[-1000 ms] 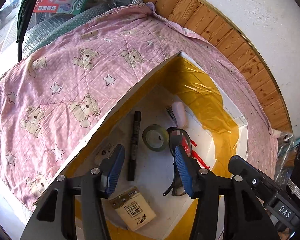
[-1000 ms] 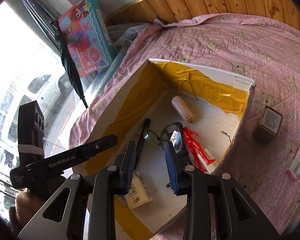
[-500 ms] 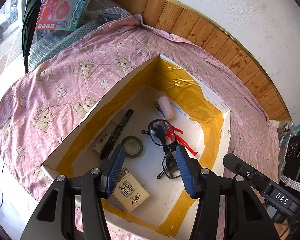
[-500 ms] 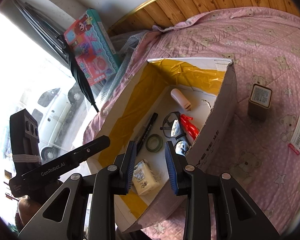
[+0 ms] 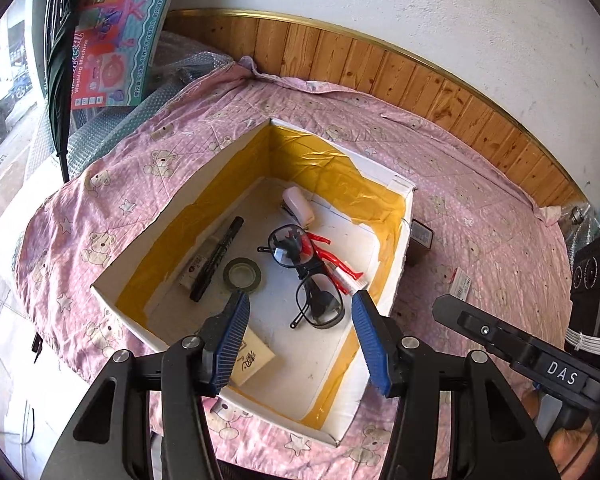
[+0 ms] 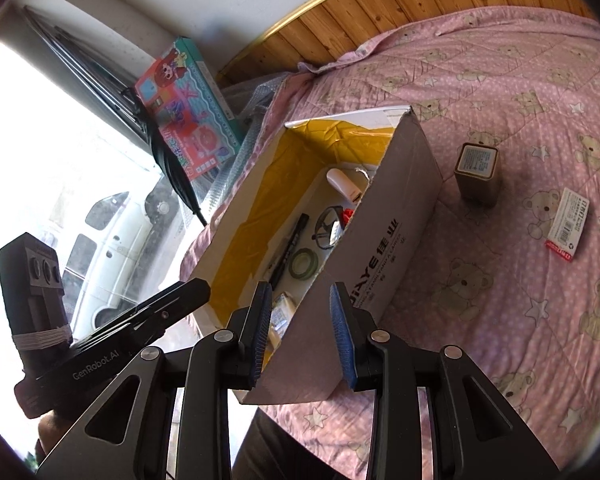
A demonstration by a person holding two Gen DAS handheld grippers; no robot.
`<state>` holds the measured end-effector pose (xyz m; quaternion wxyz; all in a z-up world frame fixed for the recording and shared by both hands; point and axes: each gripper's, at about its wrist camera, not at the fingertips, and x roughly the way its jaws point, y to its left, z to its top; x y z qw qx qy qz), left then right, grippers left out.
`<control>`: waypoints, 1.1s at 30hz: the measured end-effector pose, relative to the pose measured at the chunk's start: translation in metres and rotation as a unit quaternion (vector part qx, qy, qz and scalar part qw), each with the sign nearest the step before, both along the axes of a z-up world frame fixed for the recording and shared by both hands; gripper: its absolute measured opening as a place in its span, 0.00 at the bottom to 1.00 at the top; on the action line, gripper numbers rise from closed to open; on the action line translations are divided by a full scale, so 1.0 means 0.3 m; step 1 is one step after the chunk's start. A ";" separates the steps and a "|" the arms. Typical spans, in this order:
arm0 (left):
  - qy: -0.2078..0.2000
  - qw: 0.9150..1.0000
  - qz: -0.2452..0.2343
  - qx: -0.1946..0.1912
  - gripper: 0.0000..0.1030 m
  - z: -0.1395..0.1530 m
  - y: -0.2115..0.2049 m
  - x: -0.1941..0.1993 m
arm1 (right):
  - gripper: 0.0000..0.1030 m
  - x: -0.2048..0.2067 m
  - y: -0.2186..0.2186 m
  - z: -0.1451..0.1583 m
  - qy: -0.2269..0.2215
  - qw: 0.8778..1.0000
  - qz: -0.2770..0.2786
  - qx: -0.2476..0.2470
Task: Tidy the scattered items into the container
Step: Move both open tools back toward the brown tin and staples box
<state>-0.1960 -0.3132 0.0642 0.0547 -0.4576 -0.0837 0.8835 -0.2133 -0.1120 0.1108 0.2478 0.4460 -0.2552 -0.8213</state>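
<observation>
An open white cardboard box (image 5: 204,184) (image 6: 396,216) lined with yellow tape sits on the pink bear quilt. Inside lie black glasses (image 5: 316,300), a red figure (image 5: 332,256), a black marker (image 5: 216,260) (image 6: 290,248), a green tape roll (image 5: 242,274) (image 6: 305,261), a white capsule-shaped item (image 5: 298,208) and a beige packet (image 5: 254,360). My left gripper (image 5: 298,308) hangs open above the box's near end, holding nothing. My right gripper (image 6: 300,300) is open over the box's near right wall. Outside the box, a small brown tin (image 6: 478,172) (image 5: 422,240) and a white-red packet (image 6: 568,220) (image 5: 462,284) lie on the quilt.
A wood-panelled wall (image 5: 380,68) curves behind the round quilted surface. A colourful toy box (image 5: 116,32) (image 6: 188,120) and a folded dark umbrella (image 5: 60,68) lean at the left, near a window. The other gripper's handle (image 5: 540,360) (image 6: 100,344) shows in each view.
Both grippers have pulled back and up from the box, so more of the box and quilt shows. The right gripper has opened wider. The items inside have not moved.
</observation>
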 end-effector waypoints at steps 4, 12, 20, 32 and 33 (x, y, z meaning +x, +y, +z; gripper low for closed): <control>0.002 1.000 -0.010 -0.006 0.54 0.009 0.058 0.044 | 0.33 0.051 0.061 -0.020 -0.005 1.000 -0.012 -0.007; -0.003 0.999 -0.036 -0.004 0.57 -0.001 0.191 0.103 | 0.34 0.141 0.213 -0.071 -0.019 0.999 -0.048 -0.018; -0.007 0.996 -0.091 -0.013 0.60 -0.028 0.392 0.111 | 0.38 0.186 0.385 -0.122 -0.034 0.994 -0.101 -0.022; -0.024 0.991 -0.130 -0.023 0.63 -0.094 0.578 -0.029 | 0.41 0.110 0.493 -0.186 -0.050 0.989 -0.139 -0.020; -0.025 0.991 -0.130 -0.021 0.63 -0.097 0.584 -0.042 | 0.42 0.086 0.487 -0.184 -0.047 0.990 -0.135 -0.017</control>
